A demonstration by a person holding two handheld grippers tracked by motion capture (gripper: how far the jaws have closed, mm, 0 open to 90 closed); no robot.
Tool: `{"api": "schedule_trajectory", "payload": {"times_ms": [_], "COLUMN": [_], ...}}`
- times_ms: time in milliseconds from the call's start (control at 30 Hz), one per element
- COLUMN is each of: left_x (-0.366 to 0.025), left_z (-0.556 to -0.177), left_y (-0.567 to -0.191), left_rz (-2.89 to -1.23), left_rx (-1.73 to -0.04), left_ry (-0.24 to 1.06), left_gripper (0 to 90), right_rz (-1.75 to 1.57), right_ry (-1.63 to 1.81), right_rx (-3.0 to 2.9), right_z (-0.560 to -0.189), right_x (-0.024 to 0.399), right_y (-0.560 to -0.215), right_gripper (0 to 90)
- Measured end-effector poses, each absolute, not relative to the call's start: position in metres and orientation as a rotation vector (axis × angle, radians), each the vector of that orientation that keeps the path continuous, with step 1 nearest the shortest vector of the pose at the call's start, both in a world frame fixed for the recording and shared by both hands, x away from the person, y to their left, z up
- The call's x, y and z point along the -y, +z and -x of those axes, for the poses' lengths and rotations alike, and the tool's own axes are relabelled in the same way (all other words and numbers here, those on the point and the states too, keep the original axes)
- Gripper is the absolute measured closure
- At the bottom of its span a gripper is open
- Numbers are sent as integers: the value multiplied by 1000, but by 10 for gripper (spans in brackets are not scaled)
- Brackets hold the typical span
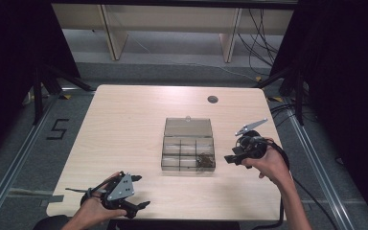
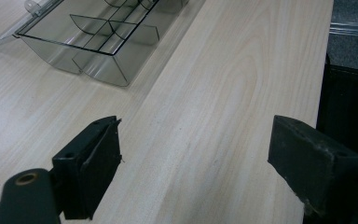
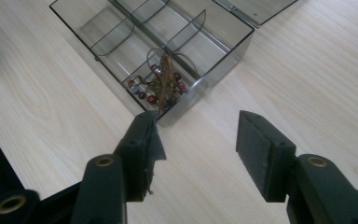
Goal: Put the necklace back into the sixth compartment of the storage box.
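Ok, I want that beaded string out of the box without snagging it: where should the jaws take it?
Probably the raised cord loops on top of the beaded string, coming from straight above: it lies heaped in a corner compartment of the clear box, walls close on every side.

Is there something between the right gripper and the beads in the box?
Only the box wall. The beads lie in a corner compartment just behind it; the lid is open and the right gripper is empty.
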State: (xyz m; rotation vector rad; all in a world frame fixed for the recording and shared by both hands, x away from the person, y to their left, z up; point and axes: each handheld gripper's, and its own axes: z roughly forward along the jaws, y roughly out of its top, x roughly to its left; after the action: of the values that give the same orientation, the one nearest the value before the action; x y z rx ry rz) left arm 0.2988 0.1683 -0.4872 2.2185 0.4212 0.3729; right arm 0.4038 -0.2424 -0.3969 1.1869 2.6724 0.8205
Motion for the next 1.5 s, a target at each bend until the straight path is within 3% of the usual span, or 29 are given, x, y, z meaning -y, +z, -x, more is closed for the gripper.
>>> {"api": "schedule_trajectory", "payload": {"times_ms": [400, 1500], "left_x": [-168, -168], "left_z": [-299, -299], "left_y": [-488, -487], "left_rz": [-2222, -2212], "left_rx": [-424, -423], "left_ry": [375, 374], "left_gripper": [163, 163], "right_rz": [-1194, -1139], "right_ry": [932, 1061], "right_rx": [-2633, -2589], "right_z": [-386, -362], "right_x": [242, 225], "right_y": [-404, -423], "right_gripper": [396, 328]}}
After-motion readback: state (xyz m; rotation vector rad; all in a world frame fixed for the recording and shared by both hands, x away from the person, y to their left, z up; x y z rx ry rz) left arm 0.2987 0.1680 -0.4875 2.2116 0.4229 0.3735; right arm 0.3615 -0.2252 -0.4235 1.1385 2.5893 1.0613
